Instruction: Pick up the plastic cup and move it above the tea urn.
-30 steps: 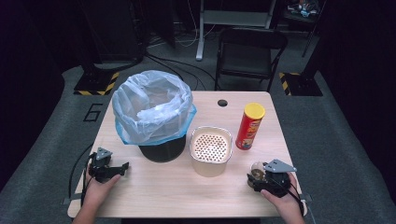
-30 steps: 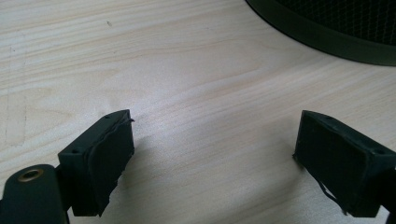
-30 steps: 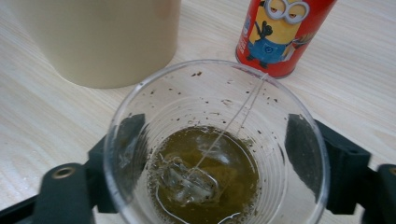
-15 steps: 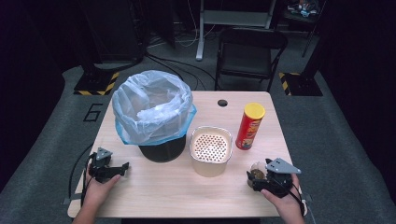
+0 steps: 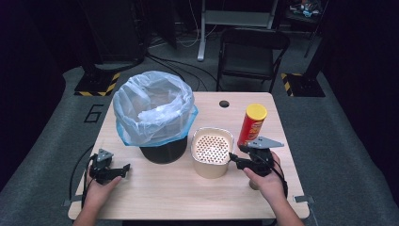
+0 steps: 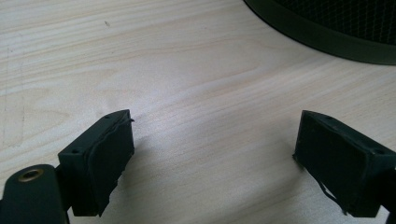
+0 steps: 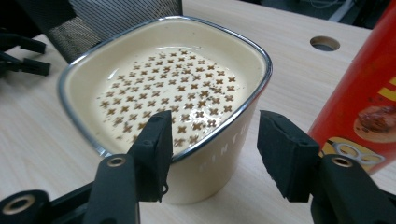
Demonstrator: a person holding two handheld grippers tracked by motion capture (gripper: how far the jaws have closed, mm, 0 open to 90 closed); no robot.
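- While the left gripper (image 5: 123, 168) lay idle on the table (image 5: 155, 197), its jaws stood wide apart and empty.
- The cream cup (image 5: 211, 149) sat mid-table.
- The right gripper (image 5: 233, 160) had just been closing, its jaws a gap apart astride the cup's near rim. This looked like the grasp, and the next move called for clamping that wall.

L gripper (image 6: 214, 151) jaws wide; R gripper (image 7: 213, 149) higher, jaws just narrowed, nothing pinched.

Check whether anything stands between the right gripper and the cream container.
Nothing visible does. The right gripper, its jaws just narrowed but gripping nothing, points at the cream container, at its near rim; the red crisp can stands aside.
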